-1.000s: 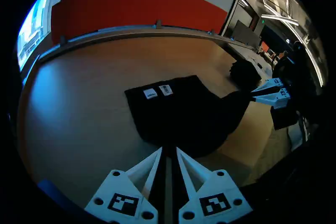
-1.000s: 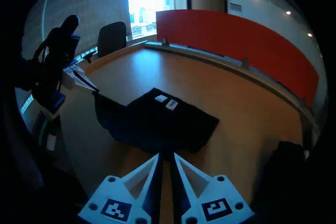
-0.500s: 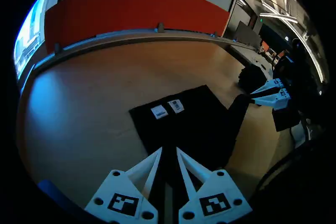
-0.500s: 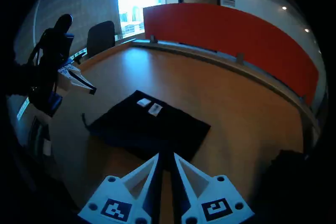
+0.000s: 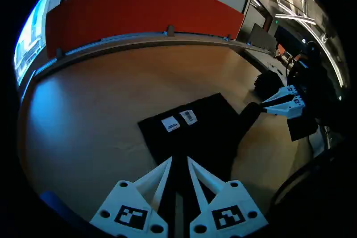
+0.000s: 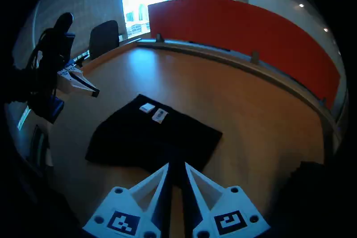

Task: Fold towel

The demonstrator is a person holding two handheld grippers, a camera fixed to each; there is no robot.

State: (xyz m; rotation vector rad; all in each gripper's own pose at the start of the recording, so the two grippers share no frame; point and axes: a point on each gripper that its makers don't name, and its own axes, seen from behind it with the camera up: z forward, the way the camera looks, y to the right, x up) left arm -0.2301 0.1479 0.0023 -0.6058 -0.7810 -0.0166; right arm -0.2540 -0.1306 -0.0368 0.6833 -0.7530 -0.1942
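Your left tongs (image 5: pixel 178 162) are pressed together. In the right gripper view they hang off to the side by the edge of the bench (image 6: pixel 250 117), apart from the cloth, so I judge they grip nothing. Your right tongs (image 6: pixel 177 166) are closed too and appear to pinch the near edge of the towel (image 6: pixel 134 135); in the left gripper view one corner rises a little toward them. The rest of the towel lies spread and flat in the middle of the bench, with two white labels (image 6: pixel 159 115) facing up near its far edge.

Expect it to be light, limp and easily dragged: it will likely sag from any single hold and slide over the smooth wood. Take it by the corners, one in each pair of tongs, and lift just enough to carry an edge across.

You have bare bench all round the cloth. The red partition (image 6: pixel 250 32) at the back is well apart, and the chair (image 6: pixel 103 39) stands beyond the bench's far edge.
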